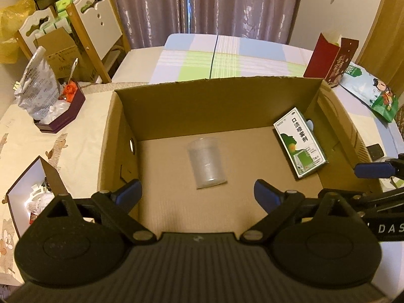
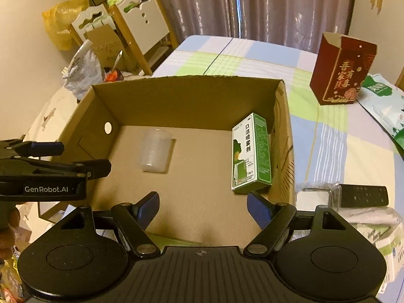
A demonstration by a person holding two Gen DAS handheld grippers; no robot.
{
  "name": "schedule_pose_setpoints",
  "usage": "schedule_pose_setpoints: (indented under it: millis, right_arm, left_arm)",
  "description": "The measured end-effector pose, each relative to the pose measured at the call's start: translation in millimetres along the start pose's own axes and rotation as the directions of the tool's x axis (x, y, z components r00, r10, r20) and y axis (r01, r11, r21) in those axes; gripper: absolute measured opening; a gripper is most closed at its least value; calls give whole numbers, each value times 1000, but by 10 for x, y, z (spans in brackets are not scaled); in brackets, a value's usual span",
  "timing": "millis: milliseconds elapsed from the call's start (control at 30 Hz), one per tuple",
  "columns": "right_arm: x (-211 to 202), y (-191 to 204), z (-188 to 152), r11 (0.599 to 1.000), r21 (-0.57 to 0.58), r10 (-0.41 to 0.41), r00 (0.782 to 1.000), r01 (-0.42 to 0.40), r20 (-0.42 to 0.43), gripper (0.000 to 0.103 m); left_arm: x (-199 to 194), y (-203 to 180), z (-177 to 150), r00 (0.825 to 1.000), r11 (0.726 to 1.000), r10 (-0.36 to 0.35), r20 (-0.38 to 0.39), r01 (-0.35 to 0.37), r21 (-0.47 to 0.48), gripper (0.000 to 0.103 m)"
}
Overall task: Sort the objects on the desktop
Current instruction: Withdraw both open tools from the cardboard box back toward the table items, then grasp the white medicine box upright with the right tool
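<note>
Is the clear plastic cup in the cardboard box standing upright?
No. The clear plastic cup lies on its side on the floor of the cardboard box, apart from the green carton.

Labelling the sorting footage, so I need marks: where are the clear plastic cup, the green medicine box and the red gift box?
clear plastic cup [image 1: 206, 162], left wrist view, middle of its side wall.
green medicine box [image 2: 250, 155], right wrist view, printed front face.
red gift box [image 2: 342, 72], right wrist view, front face.

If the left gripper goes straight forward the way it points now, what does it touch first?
Probably the clear plastic cup lying on its side on the floor of the cardboard box. It sits almost centred ahead of the open left gripper, with nothing between them, though the depth is hard to judge.
</note>
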State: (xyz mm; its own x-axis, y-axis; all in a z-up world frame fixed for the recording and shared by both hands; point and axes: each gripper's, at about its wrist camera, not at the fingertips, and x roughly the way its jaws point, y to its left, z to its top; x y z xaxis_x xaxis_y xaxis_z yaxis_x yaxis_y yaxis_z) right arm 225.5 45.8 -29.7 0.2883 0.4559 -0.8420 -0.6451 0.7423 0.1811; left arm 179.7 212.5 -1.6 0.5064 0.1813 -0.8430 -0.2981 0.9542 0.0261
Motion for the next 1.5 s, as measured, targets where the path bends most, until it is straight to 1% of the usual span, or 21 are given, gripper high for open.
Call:
schedule_pose_setpoints:
  millis: [267, 500, 667, 833, 933, 1167, 1367, 1500]
  right_arm:
    - [-293, -95, -137, 1000, 12, 17, 998, -17, 54, 79]
    - [-569, -306, -293, 998, 50, 22, 995, -27, 102, 79]
    - [-792, -524, -439, 996, 79, 21, 992, -32, 127, 79]
    - [-1037, -831, -671, 991, 131, 11, 988, -31, 152, 79]
    - [-1176, -1038, -843, 986, 167, -17, 987, -10, 157, 79]
    - [-1463, -1527, -1222, 961, 274, -76, 987, 34, 144, 79]
    - [-1655, -1938, -1553, 926, 371, -124, 985, 70, 124, 79]
    - [-1710, -2203, -1739, 899, 430, -135, 985, 79, 102, 79]
  left_arm:
    - [-272, -134, -133, 999, 1000, 5, 33, -5, -3, 95]
    - [-490, -304, -223, 998, 1000, -5, 62, 4, 4, 96]
    - [-653, -459, -290, 996, 1000, -14, 87, 12, 16, 96]
    - [-776, -628, -379, 994, 999, -33, 103, 30, 34, 96]
    - [-832, -740, -455, 993, 998, -52, 105, 48, 49, 96]
    - [-909, -1093, -658, 989, 988, -113, 96, 101, 115, 96]
    - [-864, -1402, -797, 985, 977, -155, 71, 142, 158, 96]
    - [-822, -1627, -857, 981, 967, -184, 56, 171, 188, 96]
